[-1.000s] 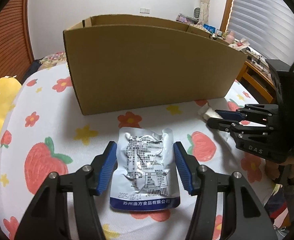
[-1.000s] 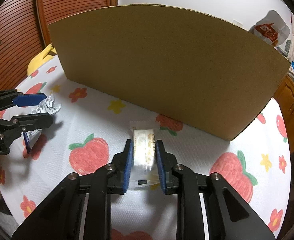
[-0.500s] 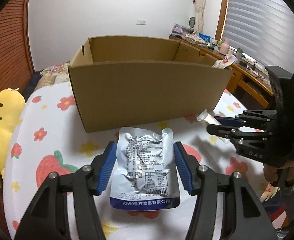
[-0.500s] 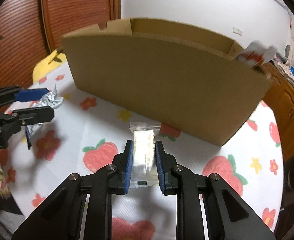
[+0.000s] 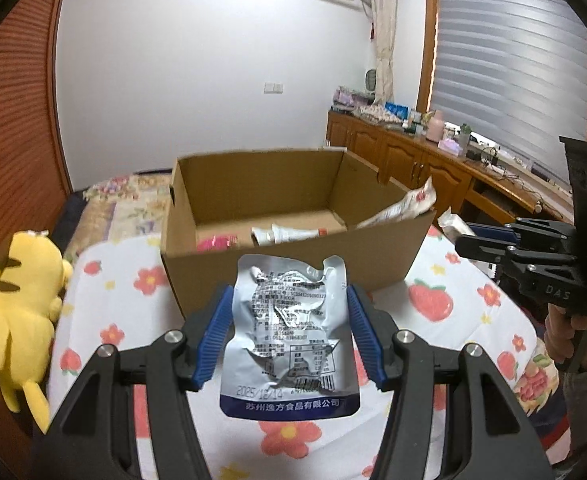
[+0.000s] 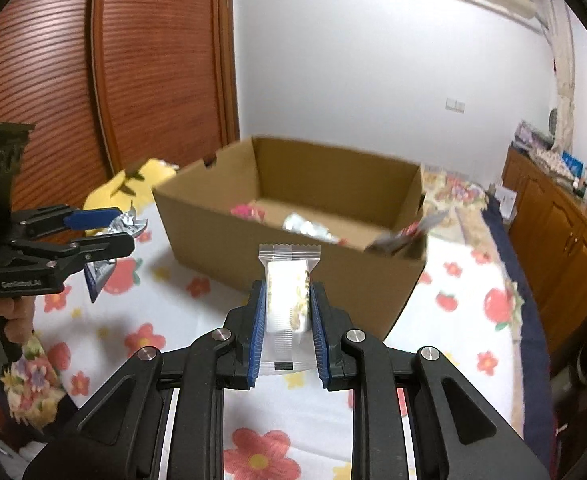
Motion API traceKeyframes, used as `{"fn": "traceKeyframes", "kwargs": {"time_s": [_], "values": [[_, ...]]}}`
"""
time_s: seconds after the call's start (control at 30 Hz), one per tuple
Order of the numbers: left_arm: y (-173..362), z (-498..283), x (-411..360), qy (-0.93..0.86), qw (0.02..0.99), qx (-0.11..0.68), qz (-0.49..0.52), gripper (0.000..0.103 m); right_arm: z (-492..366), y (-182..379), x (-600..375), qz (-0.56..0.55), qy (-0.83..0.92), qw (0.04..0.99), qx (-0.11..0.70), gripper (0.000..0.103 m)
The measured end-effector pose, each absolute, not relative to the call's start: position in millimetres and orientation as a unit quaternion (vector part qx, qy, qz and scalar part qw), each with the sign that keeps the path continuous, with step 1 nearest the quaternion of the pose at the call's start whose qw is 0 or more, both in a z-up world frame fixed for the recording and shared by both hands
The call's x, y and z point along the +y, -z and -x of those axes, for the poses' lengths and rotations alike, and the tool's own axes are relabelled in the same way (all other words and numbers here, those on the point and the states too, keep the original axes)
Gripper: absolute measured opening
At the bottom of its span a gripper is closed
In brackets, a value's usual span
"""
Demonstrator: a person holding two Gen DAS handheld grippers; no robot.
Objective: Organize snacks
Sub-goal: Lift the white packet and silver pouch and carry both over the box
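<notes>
Silver pouch [image 5: 291,332] apparently pinched between left jaws.

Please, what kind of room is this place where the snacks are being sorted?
Most likely a home bedroom: a floral quilt lies behind the cardboard box, a yellow plush toy sits nearby, and wooden cabinets with toiletries run under a window with blinds.

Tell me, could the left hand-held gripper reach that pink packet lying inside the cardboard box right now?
Probably not as it stands. The left hand-held gripper is already clamped on a silver pouch, so its fingers are occupied. The cardboard box is open-topped, leaving the way to the pink packet free otherwise.
</notes>
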State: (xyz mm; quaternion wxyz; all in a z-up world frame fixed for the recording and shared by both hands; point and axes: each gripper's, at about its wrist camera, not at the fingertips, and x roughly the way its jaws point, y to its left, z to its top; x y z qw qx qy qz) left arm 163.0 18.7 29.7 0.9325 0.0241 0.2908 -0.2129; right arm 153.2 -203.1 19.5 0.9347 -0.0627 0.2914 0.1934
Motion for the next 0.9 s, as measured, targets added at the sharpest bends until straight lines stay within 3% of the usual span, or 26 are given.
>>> {"fn": "traceKeyframes", "kwargs": {"time_s": [0.5,0.9], "values": [[-97.9,-191.1,8.3,0.216,0.946,0.236,-0.049,0.057,-154.7,-87.4,-190.2,0.1,-0.197,0.949,0.226,0.019],[-102.2,-231.3,-1.4,0.202,0.947,0.242,-0.053,0.057,-187.0,-103.8,-175.6,0.119,-0.192,0.949,0.22,0.019]]}}
